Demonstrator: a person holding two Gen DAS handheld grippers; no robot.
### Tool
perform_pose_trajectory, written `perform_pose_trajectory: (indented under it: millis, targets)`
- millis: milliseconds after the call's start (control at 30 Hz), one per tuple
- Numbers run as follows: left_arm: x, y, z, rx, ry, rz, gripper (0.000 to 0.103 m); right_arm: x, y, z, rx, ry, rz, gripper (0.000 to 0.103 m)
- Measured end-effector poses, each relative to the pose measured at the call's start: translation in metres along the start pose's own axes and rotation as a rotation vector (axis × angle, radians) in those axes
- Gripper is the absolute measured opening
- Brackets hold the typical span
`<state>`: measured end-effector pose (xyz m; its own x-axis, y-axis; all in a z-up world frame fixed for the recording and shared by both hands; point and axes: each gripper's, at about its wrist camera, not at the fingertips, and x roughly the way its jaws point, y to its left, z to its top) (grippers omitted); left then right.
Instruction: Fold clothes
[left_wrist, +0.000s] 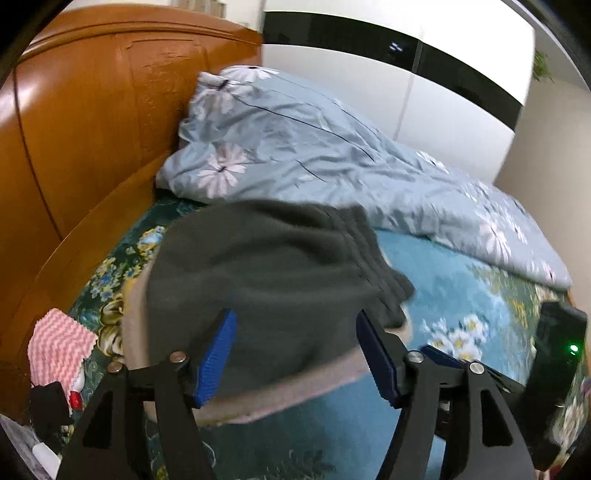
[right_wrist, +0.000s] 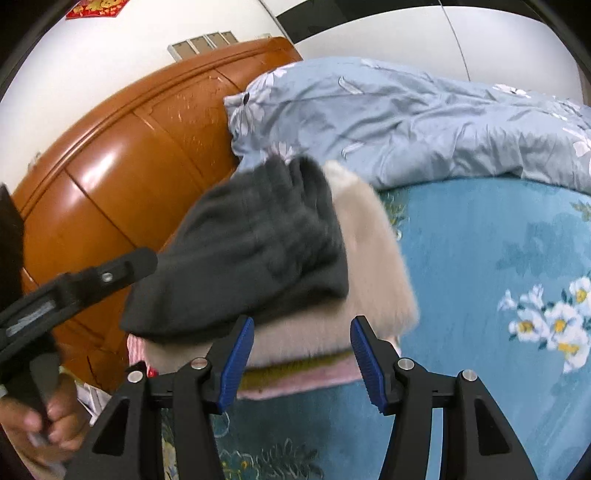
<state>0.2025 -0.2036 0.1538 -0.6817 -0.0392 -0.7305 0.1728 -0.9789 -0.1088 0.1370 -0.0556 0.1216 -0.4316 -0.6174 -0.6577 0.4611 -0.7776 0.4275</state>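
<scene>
A folded dark grey fleece garment (left_wrist: 266, 273) lies on top of a stack of folded clothes on the bed; in the right wrist view the grey garment (right_wrist: 251, 254) rests on a cream one (right_wrist: 369, 266), with olive and pink layers (right_wrist: 306, 373) beneath. My left gripper (left_wrist: 295, 354) is open just in front of the stack, holding nothing. My right gripper (right_wrist: 303, 358) is open at the stack's near edge, holding nothing. The left gripper's body (right_wrist: 74, 284) shows at the left of the right wrist view, held by a hand (right_wrist: 40, 424).
The bed has a teal floral cover (right_wrist: 498, 258). A crumpled light blue floral duvet (left_wrist: 314, 147) lies behind the stack. An orange wooden headboard (left_wrist: 92, 129) stands at the left. A pink zigzag cloth (left_wrist: 59, 347) lies by the headboard. The right gripper's body (left_wrist: 557, 354) is at the right.
</scene>
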Motion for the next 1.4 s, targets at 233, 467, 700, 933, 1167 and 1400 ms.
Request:
perform_pose_trajectory:
  millis: [233, 467, 700, 933, 1167, 1400]
  targets:
    - [0.011, -0.007, -0.019, -0.042, 0.068, 0.071, 0.071, 0.011, 0.0, -0.021, -0.063, 0.051, -0.081, 0.064]
    - [0.024, -0.003, -0.046, -0.081, 0.128, 0.124, 0.08, 0.008, -0.002, -0.026, -0.078, 0.046, -0.091, 0.08]
    - [0.032, 0.033, -0.055, -0.291, 0.225, 0.165, 0.081, 0.005, 0.003, -0.028, -0.121, 0.039, -0.092, 0.096]
    - [0.036, 0.049, -0.067, -0.32, 0.253, 0.282, 0.087, 0.0, -0.003, -0.025, -0.082, 0.007, -0.092, 0.103]
    - [0.058, 0.047, -0.082, -0.341, 0.343, 0.306, 0.087, -0.005, 0.001, -0.023, -0.109, -0.026, -0.105, 0.103]
    - [0.054, 0.048, -0.078, -0.373, 0.221, 0.392, 0.087, -0.004, 0.002, -0.022, -0.147, -0.057, -0.135, 0.103]
